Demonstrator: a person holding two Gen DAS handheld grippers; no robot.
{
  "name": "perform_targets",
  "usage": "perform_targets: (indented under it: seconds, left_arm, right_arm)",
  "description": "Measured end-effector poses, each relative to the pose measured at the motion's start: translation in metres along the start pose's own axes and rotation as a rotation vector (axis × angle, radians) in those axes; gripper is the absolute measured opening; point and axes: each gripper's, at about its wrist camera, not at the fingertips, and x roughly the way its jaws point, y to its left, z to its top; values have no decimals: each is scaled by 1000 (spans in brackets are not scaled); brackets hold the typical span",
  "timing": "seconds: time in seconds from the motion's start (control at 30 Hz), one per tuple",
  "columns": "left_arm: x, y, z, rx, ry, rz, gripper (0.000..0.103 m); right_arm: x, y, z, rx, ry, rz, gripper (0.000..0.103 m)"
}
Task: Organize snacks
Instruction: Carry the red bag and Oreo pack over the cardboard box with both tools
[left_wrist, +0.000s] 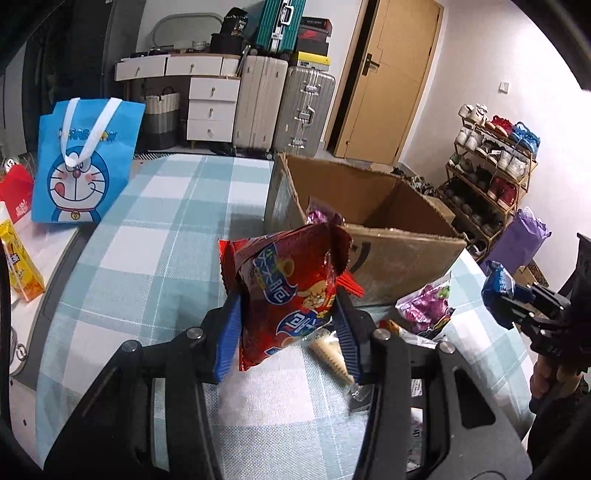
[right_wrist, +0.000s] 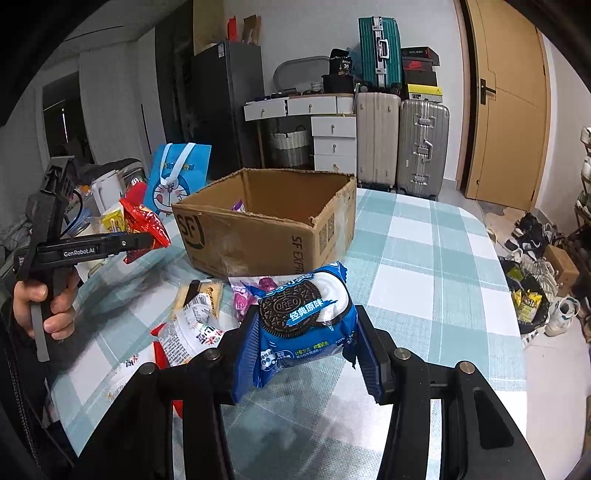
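My left gripper (left_wrist: 288, 314) is shut on a red snack bag (left_wrist: 291, 291) and holds it above the checked tablecloth, just in front of an open cardboard box (left_wrist: 369, 206). My right gripper (right_wrist: 304, 332) is shut on a blue Oreo pack (right_wrist: 306, 317) and holds it above the table in front of the same box (right_wrist: 266, 229). A purple snack pack (left_wrist: 321, 214) lies inside the box. Loose snacks lie on the table by the box: a purple pack (left_wrist: 424, 306), a cone-shaped snack (left_wrist: 332, 354) and white packs (right_wrist: 199, 325). The left gripper with its red bag (right_wrist: 144, 225) shows in the right wrist view.
A blue Doraemon bag (left_wrist: 85, 158) stands at the table's far left, with a yellow carton (left_wrist: 18, 266) and a red box (left_wrist: 14, 192) beside it. Suitcases (left_wrist: 284, 107), drawers and a door stand beyond the table. A shoe rack (left_wrist: 487, 177) is to the right.
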Motion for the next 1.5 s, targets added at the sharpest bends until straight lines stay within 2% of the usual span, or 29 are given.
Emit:
perform_targets:
  seconds: [0.4, 0.77, 1.13, 1.5]
  left_arm:
    - [-29, -9, 13, -11, -55, -1, 44]
    - [-35, -41, 45, 52, -101, 3, 44]
    - [-12, -74, 72, 107, -94, 14, 44]
    - [30, -82, 80, 116, -50, 15, 44]
  right_arm:
    - [-10, -1, 10, 33, -34, -10, 49]
    - [-4, 3, 36, 38, -60, 17, 49]
    - [16, 6, 66, 47, -53, 74, 49]
    - [42, 13, 90, 57, -43, 78, 49]
